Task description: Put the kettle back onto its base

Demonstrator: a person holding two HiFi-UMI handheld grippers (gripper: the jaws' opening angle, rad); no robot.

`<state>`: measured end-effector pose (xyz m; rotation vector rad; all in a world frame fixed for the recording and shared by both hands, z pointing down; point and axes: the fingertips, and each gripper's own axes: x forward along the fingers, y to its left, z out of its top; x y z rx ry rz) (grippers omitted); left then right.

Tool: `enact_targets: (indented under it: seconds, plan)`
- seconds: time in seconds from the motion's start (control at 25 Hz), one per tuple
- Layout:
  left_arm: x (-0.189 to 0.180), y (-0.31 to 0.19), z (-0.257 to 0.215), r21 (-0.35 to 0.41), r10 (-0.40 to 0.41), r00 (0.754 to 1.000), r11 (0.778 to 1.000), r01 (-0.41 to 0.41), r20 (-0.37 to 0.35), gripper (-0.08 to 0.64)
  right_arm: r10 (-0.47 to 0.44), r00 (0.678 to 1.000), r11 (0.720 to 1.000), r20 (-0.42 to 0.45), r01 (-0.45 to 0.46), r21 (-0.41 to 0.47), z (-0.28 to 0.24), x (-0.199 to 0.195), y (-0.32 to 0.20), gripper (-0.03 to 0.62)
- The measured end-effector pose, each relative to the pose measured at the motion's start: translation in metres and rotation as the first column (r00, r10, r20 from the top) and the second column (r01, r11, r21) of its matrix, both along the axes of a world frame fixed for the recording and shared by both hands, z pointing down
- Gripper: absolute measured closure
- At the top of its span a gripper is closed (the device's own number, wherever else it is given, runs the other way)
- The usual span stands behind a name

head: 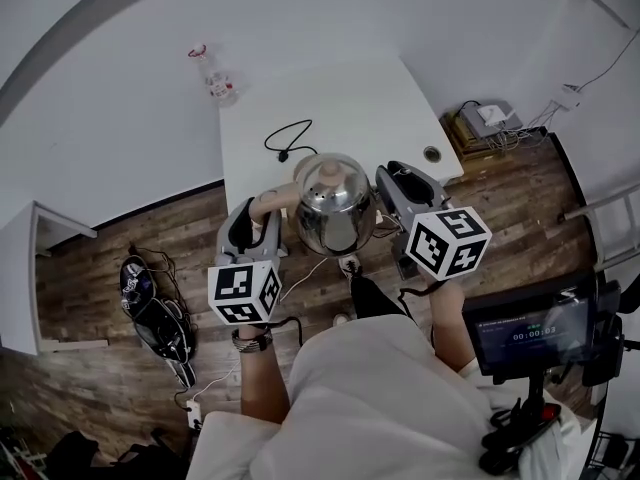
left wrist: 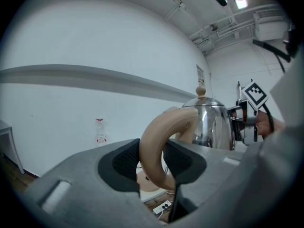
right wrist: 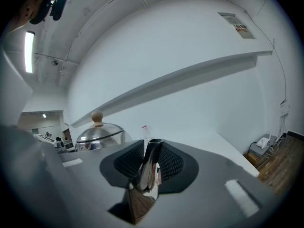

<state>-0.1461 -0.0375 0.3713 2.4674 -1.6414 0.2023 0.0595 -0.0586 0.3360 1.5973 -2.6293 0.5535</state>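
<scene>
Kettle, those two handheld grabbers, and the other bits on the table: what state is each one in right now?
kettle: upright, lid on, carried between both grippers.
left gripper: jaws shut on the kettle's handle.
right gripper: jaws shut on the kettle's spout.
base: bare, kettle not yet on it.
cord: lying loose on the table, plug free.
bottle: standing upright, cap on.

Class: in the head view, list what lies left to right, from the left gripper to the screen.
First the left gripper, shiny round steel kettle with a wooden-knobbed lid, right gripper, dark rectangular screen showing a timer.
</scene>
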Motion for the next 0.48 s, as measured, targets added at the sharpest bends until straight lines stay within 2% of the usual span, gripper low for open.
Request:
enact_targets:
  seconds: [0.2, 0.4, 0.48]
  plan:
    - [-0.011, -0.032, 0.001, -0.008, -0.020, 1.000, 1.000, 0.020, 0.004, 0.402, -0.021, 1.000, 1.000, 0.005, 0.021, -0.011, 0.004, -0.011, -0.035, 0.508]
    - [-0.030, -0.101, -0.006, -0.038, -0.042, 0.999, 0.998, 0.042, -0.001, 0.402, -0.039, 0.999, 0.998, -0.001, 0.039, -0.042, -0.004, -0.031, -0.110, 0.508]
    - [-0.031, -0.109, -0.004, -0.039, -0.051, 0.999, 0.998, 0.051, 0.000, 0.402, -0.048, 0.999, 0.998, 0.001, 0.048, -0.045, -0.002, -0.032, -0.120, 0.508]
